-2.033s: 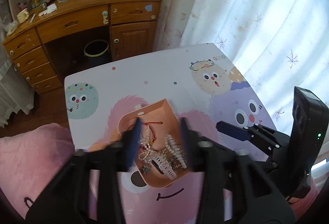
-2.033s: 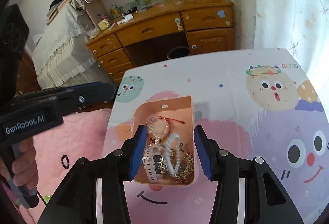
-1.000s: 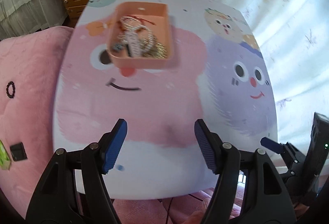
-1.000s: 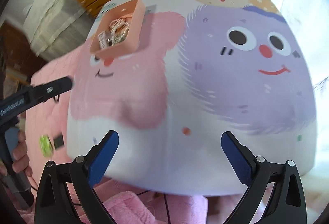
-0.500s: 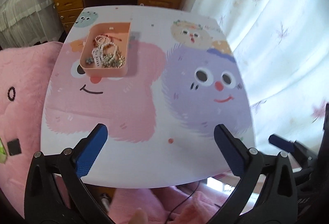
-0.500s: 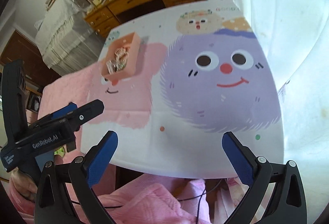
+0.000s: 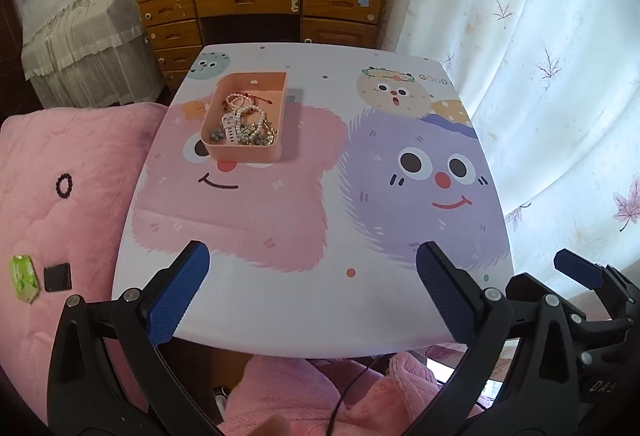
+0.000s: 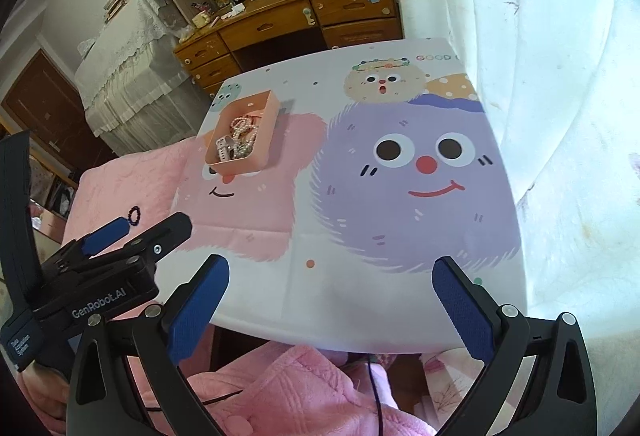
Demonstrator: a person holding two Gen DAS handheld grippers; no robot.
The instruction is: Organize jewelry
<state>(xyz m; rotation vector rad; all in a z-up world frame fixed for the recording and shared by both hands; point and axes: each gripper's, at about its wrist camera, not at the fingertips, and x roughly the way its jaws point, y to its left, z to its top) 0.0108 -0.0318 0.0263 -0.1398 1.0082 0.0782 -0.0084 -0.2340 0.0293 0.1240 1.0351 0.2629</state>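
A peach tray stands at the far left of the cartoon-print table and also shows in the right wrist view. It holds a tangle of jewelry: pearl strands, a red cord bracelet, a white watch. A black bead bracelet lies on the pink bed cover left of the table. My left gripper is open and empty over the table's near edge. My right gripper is open and empty, also at the near edge.
A pink quilted bed cover lies left of the table, with a green packet and a black square on it. A wooden desk stands behind. White curtains hang at the right.
Both grippers have pulled back from over the tray to the table's near edge and opened wide. The tray and jewelry now sit far ahead.
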